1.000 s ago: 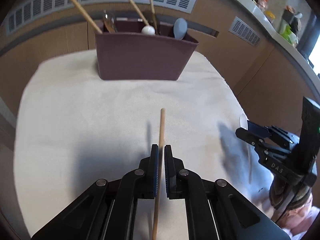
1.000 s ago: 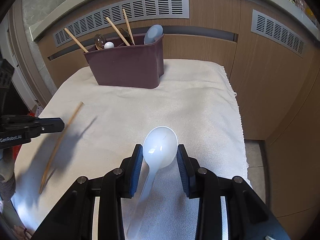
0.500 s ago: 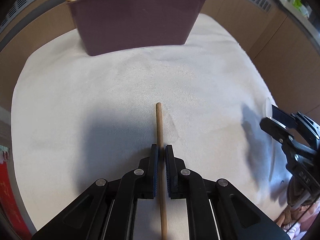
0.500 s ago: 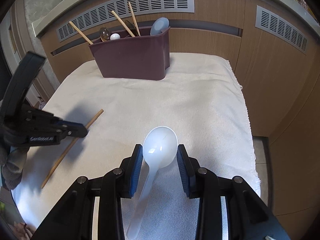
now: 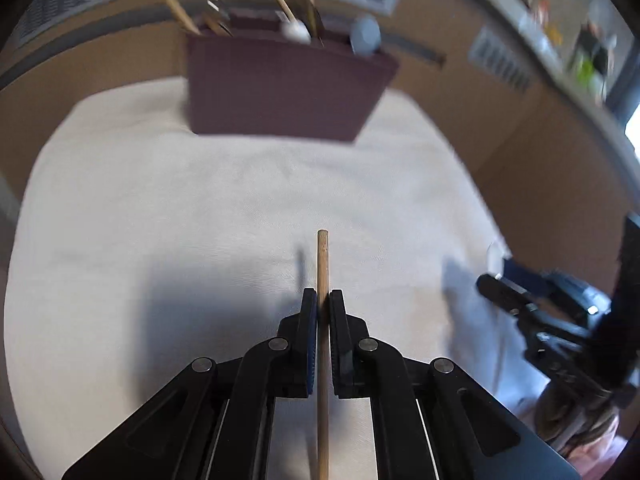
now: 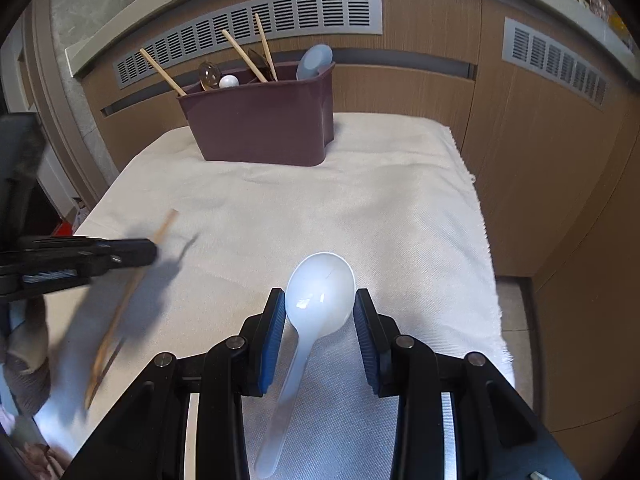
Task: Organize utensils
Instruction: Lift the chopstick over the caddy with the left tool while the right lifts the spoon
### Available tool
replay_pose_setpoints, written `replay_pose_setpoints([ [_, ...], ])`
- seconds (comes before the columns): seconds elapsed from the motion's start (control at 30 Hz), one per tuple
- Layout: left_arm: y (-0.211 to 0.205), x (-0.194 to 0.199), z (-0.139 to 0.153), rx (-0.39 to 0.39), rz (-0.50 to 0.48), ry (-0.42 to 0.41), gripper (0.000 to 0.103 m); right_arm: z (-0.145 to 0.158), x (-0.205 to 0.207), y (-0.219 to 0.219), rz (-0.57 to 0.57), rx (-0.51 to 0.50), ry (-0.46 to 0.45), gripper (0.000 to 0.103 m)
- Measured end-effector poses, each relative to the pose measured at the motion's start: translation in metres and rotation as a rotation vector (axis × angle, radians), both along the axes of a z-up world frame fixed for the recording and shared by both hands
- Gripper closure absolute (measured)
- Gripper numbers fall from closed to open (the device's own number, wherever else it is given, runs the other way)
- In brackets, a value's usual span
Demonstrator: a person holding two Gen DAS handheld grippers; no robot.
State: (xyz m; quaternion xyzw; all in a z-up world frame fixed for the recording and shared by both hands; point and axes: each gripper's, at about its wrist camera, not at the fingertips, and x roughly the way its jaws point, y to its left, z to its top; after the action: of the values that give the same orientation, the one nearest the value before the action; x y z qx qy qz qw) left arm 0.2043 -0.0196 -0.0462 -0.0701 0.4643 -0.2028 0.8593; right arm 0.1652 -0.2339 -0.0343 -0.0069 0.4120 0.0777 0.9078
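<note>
Left gripper [image 5: 323,302]: I've got it clamped on a wooden chopstick [image 5: 322,264]. Stick runs straight between the pads; its tip pokes out toward 12 o'clock, the rest trails back under the gripper body.
Left gripper, from right wrist: sits at 9 o'clock [image 6: 150,250], motion-blurred, with the chopstick [image 6: 120,312] slanting down toward 7 o'clock, held off the cloth, its shadow below.
Right gripper [image 6: 320,306]: I'm pinching a white plastic spoon [image 6: 320,296] by the bowl. Both blue pads touch the bowl's sides, concave side up, handle running back toward 6-7 o'clock between the fingers.
Right gripper, from left wrist: at 3-4 o'clock [image 5: 496,276], blurred. A sliver of the white spoon [image 5: 494,250] shows at its tip.
Surface: cream cloth [image 6: 360,200] covers the tabletop. Shadows of both grippers fall on it.
Utensil holder: maroon caddy [image 6: 260,120] at 12 o'clock in both views, standing on the far part of the cloth, well apart from both grippers.
Caddy contents: three chopsticks leaning out at angles, a round white knob [image 6: 228,80], a shiny metal spoon [image 6: 209,73], a pale blue spoon [image 6: 316,60] at the right end. I can't tell which compartment each one sits in.
Backdrop: wood-panel cabinet wall with grey vent grilles [image 6: 256,20] behind the caddy.
Image quality: left wrist view is smeared throughout; right wrist view is sharp except at 9 o'clock.
</note>
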Motion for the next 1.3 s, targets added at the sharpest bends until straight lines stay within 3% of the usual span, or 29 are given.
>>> replay_pose_setpoints([
  [0.07,0.012,-0.015,0.012,-0.048,0.047,-0.055,0.097,0.002,0.001,0.002,0.004,-0.007,-0.001,0.07],
  [0.17,0.019,-0.031,0.036,-0.054,0.078,-0.151,0.097,0.012,-0.001,0.005,-0.002,-0.011,-0.034,0.07],
  [0.3,0.022,-0.037,0.084,-0.091,0.091,-0.297,0.097,0.045,0.001,0.011,-0.004,-0.008,-0.124,0.07],
  [0.53,0.021,-0.011,0.196,-0.124,0.098,-0.619,0.097,0.166,0.029,0.025,-0.003,-0.069,-0.481,0.07],
  [0.63,0.017,0.01,0.228,-0.127,0.099,-0.724,0.097,0.209,0.041,0.029,-0.037,-0.09,-0.649,0.07],
  [0.77,0.015,0.046,0.258,-0.141,0.128,-0.811,0.097,0.237,0.071,0.032,-0.042,-0.065,-0.733,0.07],
  [0.97,0.013,0.093,0.261,-0.153,0.169,-0.847,0.097,0.227,0.122,0.041,-0.014,-0.045,-0.752,0.07],
  [1.3,0.016,0.166,0.198,-0.173,0.208,-0.744,0.097,0.157,0.189,0.056,0.03,-0.087,-0.618,0.07],
])
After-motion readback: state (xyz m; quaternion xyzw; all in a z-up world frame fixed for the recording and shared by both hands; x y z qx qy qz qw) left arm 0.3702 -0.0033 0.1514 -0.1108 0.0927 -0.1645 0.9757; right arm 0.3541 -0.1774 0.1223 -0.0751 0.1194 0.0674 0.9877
